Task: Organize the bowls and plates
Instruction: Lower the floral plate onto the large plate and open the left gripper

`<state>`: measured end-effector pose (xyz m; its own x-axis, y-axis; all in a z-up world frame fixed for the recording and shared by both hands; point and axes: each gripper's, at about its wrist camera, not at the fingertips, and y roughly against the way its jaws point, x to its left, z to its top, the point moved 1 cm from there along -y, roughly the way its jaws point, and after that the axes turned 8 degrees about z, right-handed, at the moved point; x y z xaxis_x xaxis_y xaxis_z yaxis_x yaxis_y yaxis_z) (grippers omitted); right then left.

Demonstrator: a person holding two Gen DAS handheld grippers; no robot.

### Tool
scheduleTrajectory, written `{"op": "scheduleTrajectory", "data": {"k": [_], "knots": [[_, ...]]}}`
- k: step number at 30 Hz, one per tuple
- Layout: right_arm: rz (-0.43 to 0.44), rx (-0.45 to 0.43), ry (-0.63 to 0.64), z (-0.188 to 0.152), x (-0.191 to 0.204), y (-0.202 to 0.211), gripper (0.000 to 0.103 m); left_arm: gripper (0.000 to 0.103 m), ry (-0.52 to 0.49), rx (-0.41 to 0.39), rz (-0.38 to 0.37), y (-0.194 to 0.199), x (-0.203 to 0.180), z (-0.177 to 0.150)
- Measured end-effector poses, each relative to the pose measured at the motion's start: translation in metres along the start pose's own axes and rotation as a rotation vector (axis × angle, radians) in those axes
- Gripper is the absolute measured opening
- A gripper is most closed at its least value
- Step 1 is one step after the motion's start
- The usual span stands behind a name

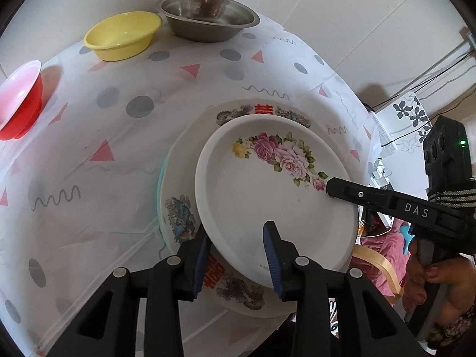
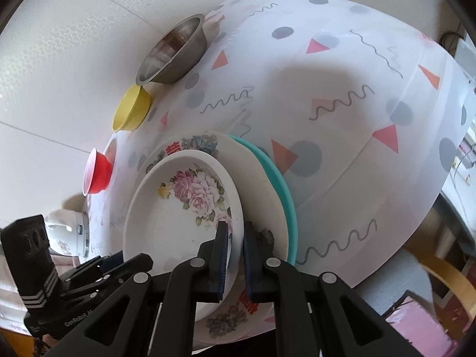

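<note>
Plates sit in one pile near the table edge, and we think three bowls are left to sort.

From our left wrist view, our left gripper has its blue fingers spread wide around the near rim of the rose plate, not squeezing it. This smooth white plate lies on top of a bigger dragon plate. Far back stand a shiny steel bowl, a yellow bowl and a red bowl, each alone on the spotty tablecloth. From our right wrist view, our right gripper pinches the rose plate's rim between its ribbed blue pads. A round teal plate peeks out at the bottom of the pile.
</note>
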<state>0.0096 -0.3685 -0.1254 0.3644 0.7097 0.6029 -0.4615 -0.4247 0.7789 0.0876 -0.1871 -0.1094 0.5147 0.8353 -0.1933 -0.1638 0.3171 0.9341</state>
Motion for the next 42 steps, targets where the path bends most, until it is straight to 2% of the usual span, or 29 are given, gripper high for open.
{"op": "scheduleTrajectory", "data": {"k": [11,18,26,30,32,37,42], "knots": [[-0.068,0.008,0.067,-0.001,0.01,-0.001,0.01,0.037,-0.021,0.007,0.029,0.003,-0.001,-0.001],[-0.064,0.008,0.064,-0.001,0.009,-0.001,0.01,0.038,-0.023,0.009,0.033,0.006,-0.001,-0.003],[-0.049,0.004,0.044,-0.001,0.007,-0.001,0.01,0.045,-0.02,0.014,0.03,0.009,0.0,-0.004],[-0.048,0.006,0.044,-0.001,0.007,0.0,0.01,0.046,-0.048,0.007,0.056,0.01,-0.003,-0.006],[-0.051,0.006,0.05,-0.001,0.007,-0.001,0.01,0.05,-0.044,0.007,0.045,0.009,-0.003,-0.006],[-0.049,0.006,0.046,-0.001,0.007,0.0,0.01,0.05,-0.017,-0.002,0.039,0.01,0.001,-0.005],[-0.066,0.011,0.055,-0.001,0.01,-0.001,0.01,0.062,0.01,-0.032,0.046,0.015,0.004,-0.003]]}}
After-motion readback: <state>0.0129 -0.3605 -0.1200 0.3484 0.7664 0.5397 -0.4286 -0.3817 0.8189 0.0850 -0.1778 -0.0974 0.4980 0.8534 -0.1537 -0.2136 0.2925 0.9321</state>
